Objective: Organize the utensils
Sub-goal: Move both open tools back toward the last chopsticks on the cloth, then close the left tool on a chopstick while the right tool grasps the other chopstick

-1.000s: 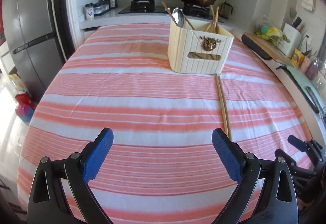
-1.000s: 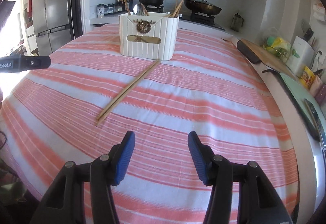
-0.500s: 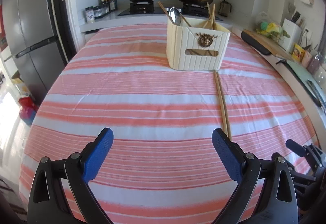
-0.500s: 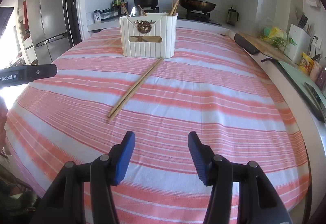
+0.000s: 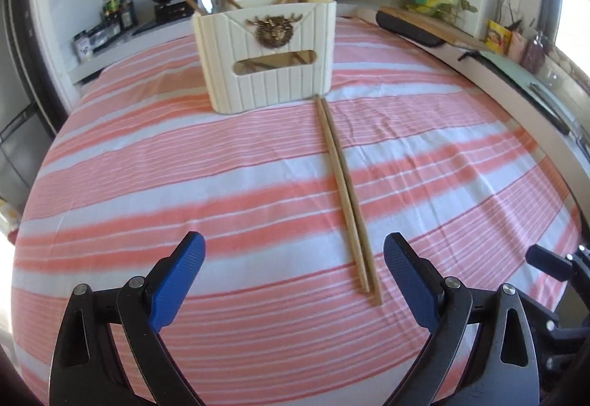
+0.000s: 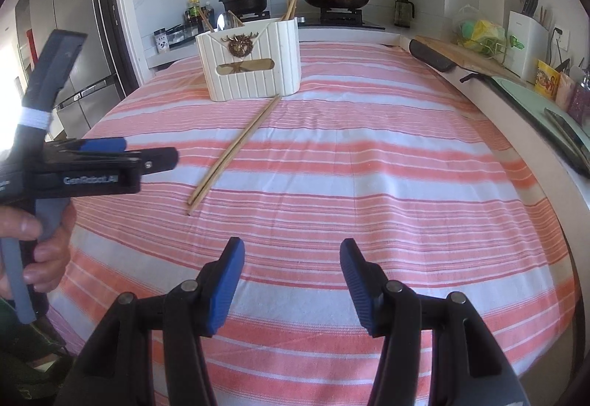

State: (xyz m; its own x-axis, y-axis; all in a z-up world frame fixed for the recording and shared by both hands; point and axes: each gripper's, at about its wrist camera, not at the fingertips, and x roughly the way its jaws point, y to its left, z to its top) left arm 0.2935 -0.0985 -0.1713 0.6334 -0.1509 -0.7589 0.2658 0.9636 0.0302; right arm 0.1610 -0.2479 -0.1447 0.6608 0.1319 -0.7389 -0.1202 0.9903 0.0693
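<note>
Striped cloth covers a kitchen worktop (image 5: 147,184) where chopsticks (image 5: 344,195) await the cream utensil caddy (image 5: 269,55), left hand-held gripper (image 5: 295,277) and right hand-held gripper (image 6: 293,280) both released, empty.

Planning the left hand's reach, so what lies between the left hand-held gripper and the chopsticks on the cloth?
Only bare striped tablecloth, seen in the left wrist view; the chopsticks lie just ahead of the open left hand-held gripper.

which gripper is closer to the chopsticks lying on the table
Left. The left gripper is open with the near ends of the chopsticks lying just ahead between its fingers. The right gripper is open too, with the chopsticks farther ahead, off to its left.
</note>
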